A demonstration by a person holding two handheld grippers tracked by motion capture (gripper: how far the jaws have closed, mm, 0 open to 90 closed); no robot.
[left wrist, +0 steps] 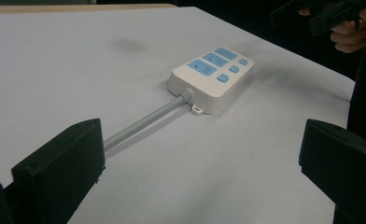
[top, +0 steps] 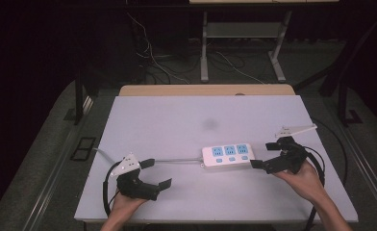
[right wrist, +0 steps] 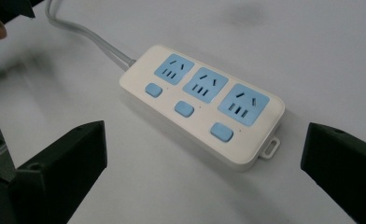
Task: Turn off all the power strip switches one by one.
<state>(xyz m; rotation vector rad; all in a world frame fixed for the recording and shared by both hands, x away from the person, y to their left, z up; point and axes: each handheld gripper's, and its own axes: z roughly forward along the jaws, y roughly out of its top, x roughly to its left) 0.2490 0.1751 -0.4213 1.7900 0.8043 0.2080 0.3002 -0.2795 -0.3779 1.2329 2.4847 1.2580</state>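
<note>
- Left gripper (top: 157, 172), held near the table's front left edge, has its jaws spread wide with nothing between them, aimed along the grey cord (top: 177, 161).
- The cord runs right to a white three-socket power strip (top: 226, 155) with blue outlets, lying flat on the white table (top: 177, 120) right of centre.
- Right gripper (top: 263, 154) sits just beside the strip's right end, jaws spread and empty.
- Judging by this, the strip is unheld; the next move likely calls for closing on it squarely.
</note>
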